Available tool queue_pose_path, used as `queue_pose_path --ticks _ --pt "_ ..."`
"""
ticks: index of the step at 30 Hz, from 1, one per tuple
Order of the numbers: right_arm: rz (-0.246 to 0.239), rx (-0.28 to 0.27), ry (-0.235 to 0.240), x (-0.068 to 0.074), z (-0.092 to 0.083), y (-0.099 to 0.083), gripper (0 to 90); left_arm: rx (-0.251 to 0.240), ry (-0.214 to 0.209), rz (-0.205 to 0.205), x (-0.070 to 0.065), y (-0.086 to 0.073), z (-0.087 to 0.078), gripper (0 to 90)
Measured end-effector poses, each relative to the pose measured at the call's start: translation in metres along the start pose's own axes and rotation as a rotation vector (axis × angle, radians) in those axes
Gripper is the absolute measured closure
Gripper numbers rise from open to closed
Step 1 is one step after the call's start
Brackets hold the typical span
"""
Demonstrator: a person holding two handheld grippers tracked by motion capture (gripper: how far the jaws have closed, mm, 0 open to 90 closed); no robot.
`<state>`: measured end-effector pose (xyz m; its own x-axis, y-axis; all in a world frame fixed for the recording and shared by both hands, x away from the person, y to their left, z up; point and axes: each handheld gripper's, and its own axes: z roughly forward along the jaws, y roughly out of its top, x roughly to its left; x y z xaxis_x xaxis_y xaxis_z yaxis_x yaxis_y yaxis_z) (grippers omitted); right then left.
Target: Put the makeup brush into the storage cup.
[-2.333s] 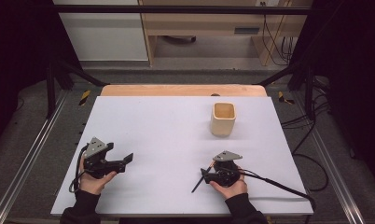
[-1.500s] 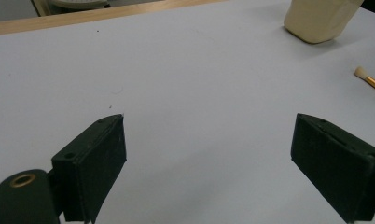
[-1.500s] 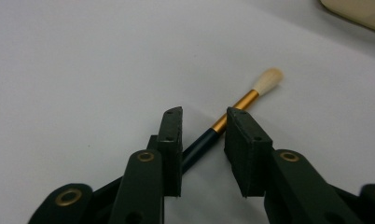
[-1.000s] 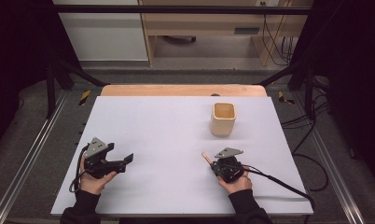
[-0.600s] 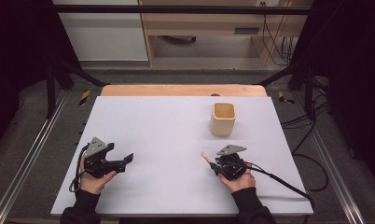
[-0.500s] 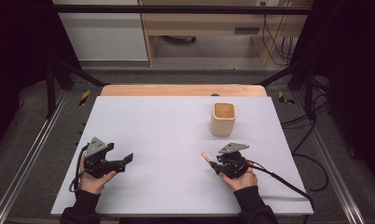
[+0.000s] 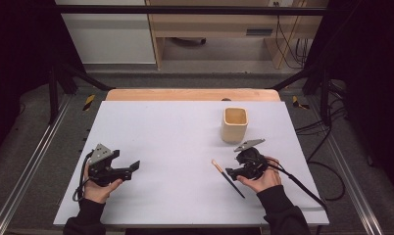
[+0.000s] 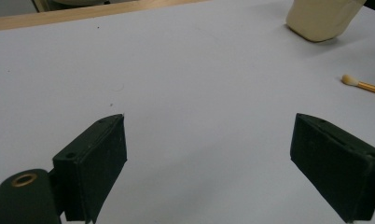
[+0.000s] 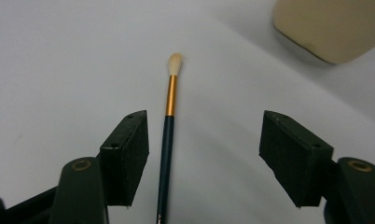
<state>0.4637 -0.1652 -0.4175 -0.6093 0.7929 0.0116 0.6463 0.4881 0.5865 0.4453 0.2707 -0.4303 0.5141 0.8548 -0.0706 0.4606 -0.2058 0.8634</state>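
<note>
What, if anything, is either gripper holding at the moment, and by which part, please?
Nothing is held. The right gripper has just been opening; the brush lies on the table between its jaws, untouched by the pads. The left gripper stands open over bare table.

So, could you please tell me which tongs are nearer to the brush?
The right. The right tongs are open just above the brush, which lies on the table between the jaws, untouched. The left tongs sit far across the table, also open.
</note>
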Motion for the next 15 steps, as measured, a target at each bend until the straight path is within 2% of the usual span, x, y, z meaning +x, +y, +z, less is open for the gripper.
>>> queue_pose_path --ticks 2,3,8,12,15 --pt "-0.028 0.041 -0.01 0.0 0.002 0.002 29.2 0.0 -0.001 0.0 0.0 0.0 0.0 10.1" --pt "-0.021 0.049 -0.005 0.001 0.003 0.002 28.0 -0.001 -0.001 0.001 0.0 0.0 0.0 10.1" --pt "-0.091 0.106 0.0 0.003 0.009 0.004 30.1 0.005 -0.002 0.006 0.0 -0.001 0.001 10.1" --pt "-0.093 0.131 0.01 0.003 0.013 0.004 33.8 0.008 -0.001 0.005 0.001 -0.001 0.0 10.0" --pt "-0.079 0.166 0.043 0.005 0.018 0.005 39.2 0.011 -0.001 0.006 0.001 -0.001 0.001 10.0"
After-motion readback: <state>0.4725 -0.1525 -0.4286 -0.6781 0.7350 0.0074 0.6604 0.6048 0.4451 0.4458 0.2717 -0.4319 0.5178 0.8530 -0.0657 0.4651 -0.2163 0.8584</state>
